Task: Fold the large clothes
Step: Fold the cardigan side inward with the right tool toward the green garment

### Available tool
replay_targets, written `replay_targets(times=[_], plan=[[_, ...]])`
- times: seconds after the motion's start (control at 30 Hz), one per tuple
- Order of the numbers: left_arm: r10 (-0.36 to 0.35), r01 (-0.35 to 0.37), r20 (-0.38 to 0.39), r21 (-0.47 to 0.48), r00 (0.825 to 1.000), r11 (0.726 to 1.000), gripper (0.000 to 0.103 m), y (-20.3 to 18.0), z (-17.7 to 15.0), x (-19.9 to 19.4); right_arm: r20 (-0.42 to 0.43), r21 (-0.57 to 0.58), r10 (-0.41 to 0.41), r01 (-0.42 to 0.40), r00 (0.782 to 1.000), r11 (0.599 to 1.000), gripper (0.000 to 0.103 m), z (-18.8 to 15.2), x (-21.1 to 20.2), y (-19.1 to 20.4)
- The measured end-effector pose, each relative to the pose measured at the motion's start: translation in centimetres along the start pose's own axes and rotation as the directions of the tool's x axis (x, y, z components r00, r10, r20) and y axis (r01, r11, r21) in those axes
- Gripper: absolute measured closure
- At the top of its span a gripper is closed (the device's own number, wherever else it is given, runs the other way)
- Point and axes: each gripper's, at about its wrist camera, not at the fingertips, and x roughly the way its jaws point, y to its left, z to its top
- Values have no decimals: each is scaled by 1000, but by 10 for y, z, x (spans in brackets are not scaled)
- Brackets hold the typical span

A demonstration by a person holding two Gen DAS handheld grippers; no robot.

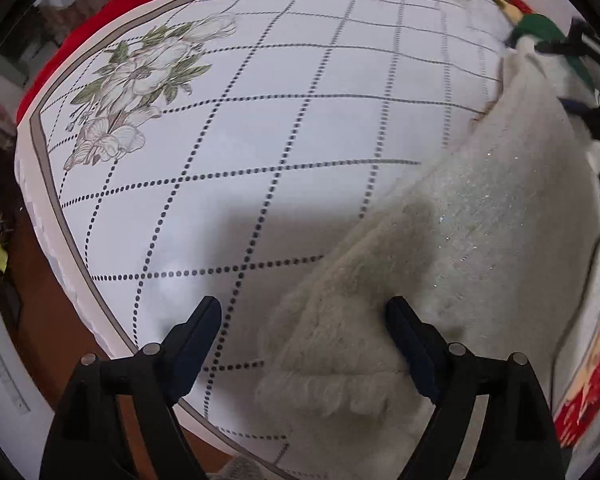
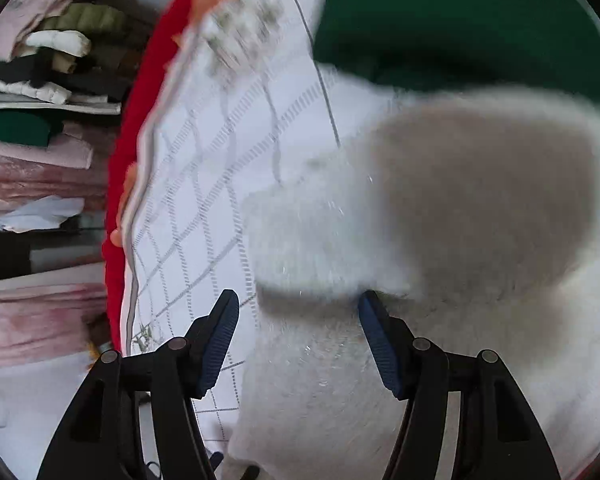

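A fluffy white garment with small glitter specks lies on a white bed sheet with a grey grid pattern. My left gripper is open just above the garment's near edge, its right finger against the fleece. In the right wrist view the same garment fills the right half, blurred by motion, with a dark shadow on it. My right gripper is open over the garment's left edge and holds nothing. The right gripper also shows in the left wrist view at the far right, blurred.
A flower print marks the sheet's far left corner. A red blanket lies under the sheet's edge. A dark green cloth lies beyond the garment. Shelves of folded clothes stand to the left of the bed.
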Motion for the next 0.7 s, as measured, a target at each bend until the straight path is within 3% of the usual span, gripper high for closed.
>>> replay_targets(times=[0.07, 0.17, 0.2, 0.3, 0.33, 0.43, 0.53, 0.6, 0.63, 0.67, 0.7], plan=[[21, -21, 6, 1, 1000, 1000, 16, -1, -1, -1, 23, -3, 90, -90, 996, 996, 38, 0, -8, -12], [34, -33, 36, -25, 999, 999, 17, -3, -5, -19, 179, -33, 159, -155, 971, 987, 38, -19, -67, -36], [40, -38, 47, -34, 998, 999, 17, -4, -7, -25, 234, -27, 143, -140, 962, 990, 37, -27, -90, -50], [72, -66, 83, -68, 994, 995, 16, -10, -20, -43, 337, 13, 19, -25, 941, 1000, 20, -47, -133, -100], [83, -77, 97, -71, 992, 995, 16, -14, -24, -46, 358, 30, -18, 8, 934, 1000, 20, -50, -141, -119], [113, -108, 89, -58, 990, 993, 16, -23, -30, -33, 304, 101, -50, 20, 951, 995, 20, -43, -134, -176], [149, -147, 38, -70, 988, 987, 15, -24, -23, -7, 208, 123, 52, -79, 977, 989, 20, -22, -93, -214], [160, -157, 36, -76, 986, 985, 11, -25, -18, 0, 155, 131, 146, -167, 977, 977, 17, -9, -65, -222], [173, -170, 43, -73, 984, 983, 3, -25, -16, 2, 168, 130, 167, -190, 971, 973, 17, -5, -58, -223], [190, -187, 55, -62, 980, 980, 3, -24, -13, 3, 190, 117, 191, -215, 963, 970, 18, -1, -57, -222], [193, -190, 61, -52, 979, 980, 3, -24, -10, 4, 201, 90, 236, -258, 951, 962, 45, 2, -56, -218]])
